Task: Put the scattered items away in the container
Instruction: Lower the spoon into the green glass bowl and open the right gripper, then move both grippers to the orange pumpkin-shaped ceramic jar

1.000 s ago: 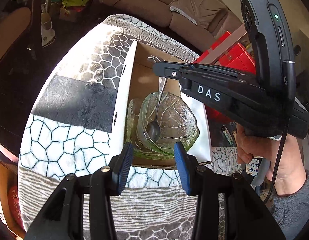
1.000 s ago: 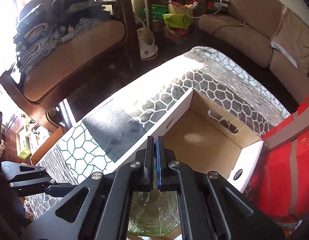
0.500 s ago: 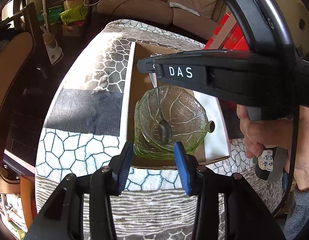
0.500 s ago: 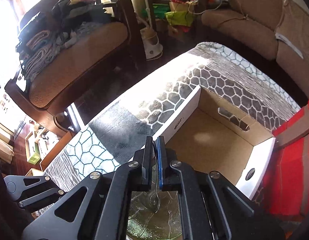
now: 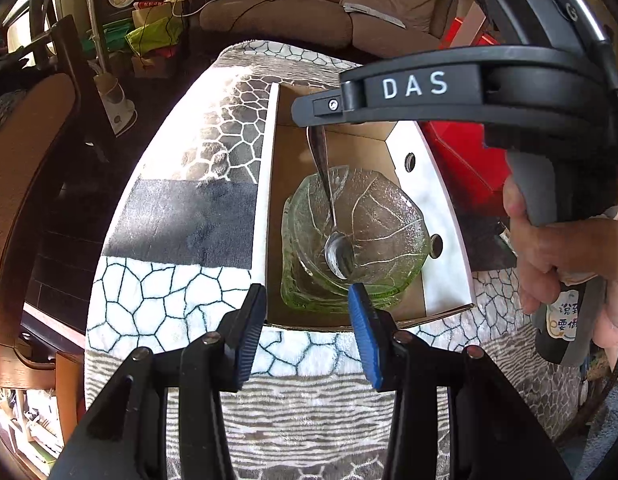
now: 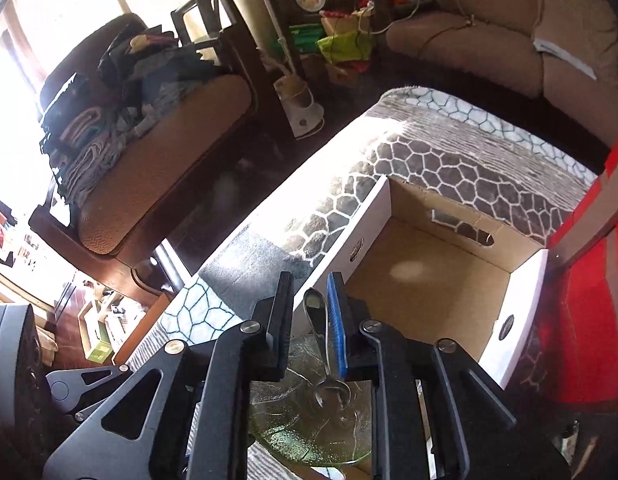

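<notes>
A cardboard box (image 5: 265, 200) with white outer walls lies on the patterned tablecloth. At its near end sits a green glass bowl (image 5: 381, 220). A metal spoon (image 5: 339, 252) rests its scoop in that bowl, handle slanting up into my right gripper (image 5: 307, 110). In the right wrist view the spoon handle (image 6: 315, 308) stands between the fingers of my right gripper (image 6: 309, 292). Its jaws are opening: the handle leans by the blue pad and a gap shows on the other side. The bowl (image 6: 293, 432) lies below. My left gripper (image 5: 307, 320) hovers open and holds nothing at the box's near edge.
A red box (image 5: 461, 152) stands right of the cardboard box. A person's hand (image 5: 557, 248) grips the right tool, with a labelled bottle (image 5: 561, 320) behind it. The far half of the box floor (image 6: 429, 280) is bare. The table's left edge drops to dark floor; sofas stand beyond.
The right gripper's jaws, shut on the spoon handle before, have parted around it. That gripper has lifted a little while the spoon's scoop stays in the bowl. The left gripper has only turned slightly.
</notes>
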A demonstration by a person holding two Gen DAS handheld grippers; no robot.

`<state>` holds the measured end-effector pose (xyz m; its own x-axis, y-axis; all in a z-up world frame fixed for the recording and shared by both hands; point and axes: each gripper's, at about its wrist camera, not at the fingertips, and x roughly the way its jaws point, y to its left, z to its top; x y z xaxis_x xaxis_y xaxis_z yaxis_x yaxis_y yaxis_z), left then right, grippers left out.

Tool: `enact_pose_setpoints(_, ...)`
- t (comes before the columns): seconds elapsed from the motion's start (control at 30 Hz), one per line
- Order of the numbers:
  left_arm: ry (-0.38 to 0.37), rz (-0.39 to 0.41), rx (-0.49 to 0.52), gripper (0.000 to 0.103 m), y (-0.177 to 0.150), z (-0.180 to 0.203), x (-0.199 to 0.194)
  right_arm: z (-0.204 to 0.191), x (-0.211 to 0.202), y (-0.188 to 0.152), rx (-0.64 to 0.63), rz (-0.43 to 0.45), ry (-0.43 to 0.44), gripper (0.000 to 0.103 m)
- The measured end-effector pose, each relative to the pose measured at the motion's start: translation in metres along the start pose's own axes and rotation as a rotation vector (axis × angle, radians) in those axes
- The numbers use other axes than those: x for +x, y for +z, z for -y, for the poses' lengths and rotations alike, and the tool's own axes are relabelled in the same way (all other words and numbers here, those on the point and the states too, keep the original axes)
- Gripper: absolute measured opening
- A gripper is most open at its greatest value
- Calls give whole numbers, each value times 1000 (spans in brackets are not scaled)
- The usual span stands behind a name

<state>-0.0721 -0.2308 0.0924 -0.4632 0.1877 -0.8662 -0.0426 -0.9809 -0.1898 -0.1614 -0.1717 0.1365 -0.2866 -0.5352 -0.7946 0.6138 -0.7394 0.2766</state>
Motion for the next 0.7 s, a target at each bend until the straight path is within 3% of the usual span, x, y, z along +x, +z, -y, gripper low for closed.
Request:
enact_pose_setpoints(0.23,30,-1,10,43,-5,9,-4,24,-73,-24,82,119,54,23)
enact_pose_setpoints(0.47,30,11,25,43,-13,29,-17,71,-159,-97,164,197,24,31)
enact_pose_setpoints(0.53,4,23,36,44,-16,41,-20,89,-185,-118,191,205,-27,33)
enact_pose_setpoints(0.57,-17,32,45,50,-18,49,-22,97,-197,-128,198,212,-54,35)
enact_pose_setpoints(0.63,-74,55,72,59,-24,70,-27,115,-221,-147,220,215,-109,45)
enact_pose_setpoints(0.7,-125,64,104,61,-28,95,-29,137,-244,-164,264,229,-137,53)
